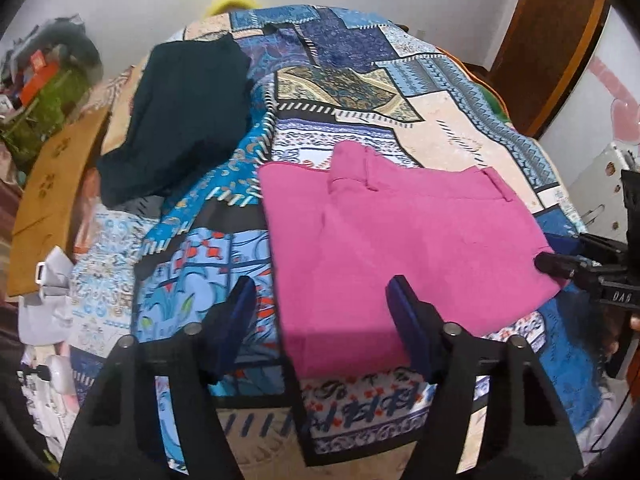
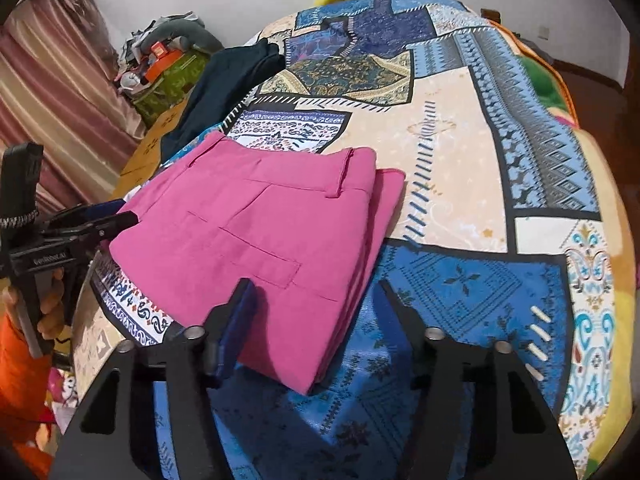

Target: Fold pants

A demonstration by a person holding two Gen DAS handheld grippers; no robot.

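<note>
Pink pants (image 1: pixel 404 240) lie folded into a compact rectangle on the patterned bed cover (image 1: pixel 352 92), waistband toward the far side. They also show in the right wrist view (image 2: pixel 264 248) with a back pocket up. My left gripper (image 1: pixel 322 304) is open and empty, hovering at the near left corner of the pants. My right gripper (image 2: pixel 314 304) is open and empty above the near right corner of the pants. The right gripper also shows at the right edge of the left wrist view (image 1: pixel 560 258), and the left gripper at the left of the right wrist view (image 2: pixel 116 218).
A dark teal garment (image 1: pixel 180 120) lies on the bed's far left. A brown cardboard sheet (image 1: pixel 52 196) lies at the bed's left edge. Cluttered green boxes (image 2: pixel 168 72) and a curtain (image 2: pixel 52 92) stand beyond. A wooden door (image 1: pixel 548 40) is at the right.
</note>
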